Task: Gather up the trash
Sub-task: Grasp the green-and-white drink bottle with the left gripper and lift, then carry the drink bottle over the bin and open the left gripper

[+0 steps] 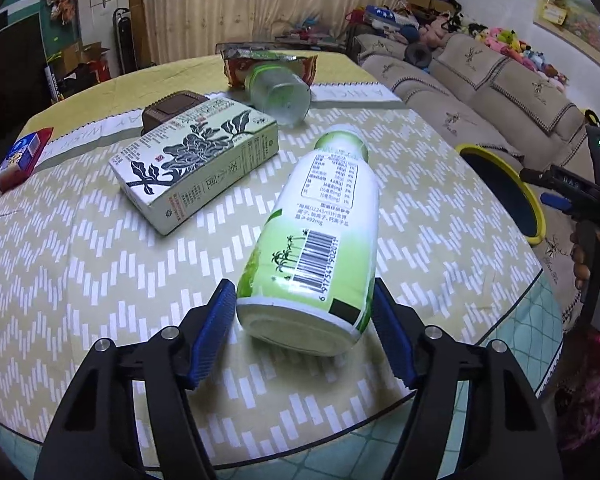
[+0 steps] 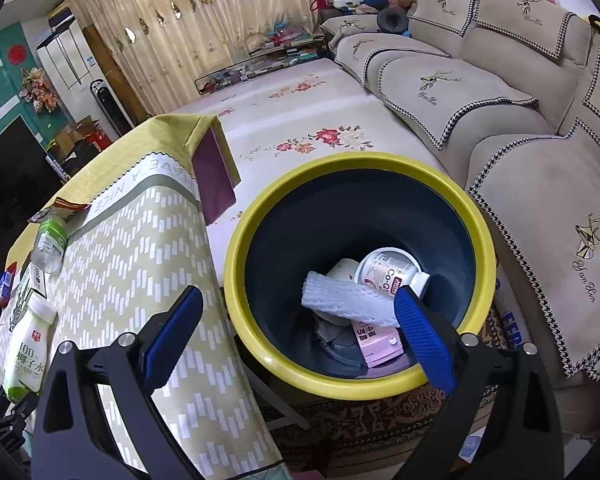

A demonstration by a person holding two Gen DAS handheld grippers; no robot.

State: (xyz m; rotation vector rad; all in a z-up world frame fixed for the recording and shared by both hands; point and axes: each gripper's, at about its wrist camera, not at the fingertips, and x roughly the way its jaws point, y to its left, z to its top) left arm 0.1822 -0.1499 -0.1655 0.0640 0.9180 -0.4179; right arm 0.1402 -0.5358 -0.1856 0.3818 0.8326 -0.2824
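A green and white coconut-water bottle (image 1: 320, 232) lies on its side on the table, base toward me. My left gripper (image 1: 305, 300) is open, its blue pads on either side of the bottle's base, close but not clamped. The bottle also shows in the right wrist view (image 2: 28, 344). My right gripper (image 2: 298, 304) is open and empty, above the yellow-rimmed dark bin (image 2: 236, 280) beside the table. The bin holds a white pill bottle (image 2: 388, 272), a foam sleeve (image 2: 348, 300) and a pink packet (image 2: 376, 344).
On the table lie a green tea carton (image 1: 196, 164), a clear plastic bottle (image 1: 280, 92), a red snack wrapper (image 1: 236, 66), a brown box (image 1: 172, 110) and a red-blue packet (image 1: 20, 160). A beige sofa (image 2: 500, 120) stands right of the bin (image 1: 500, 184).
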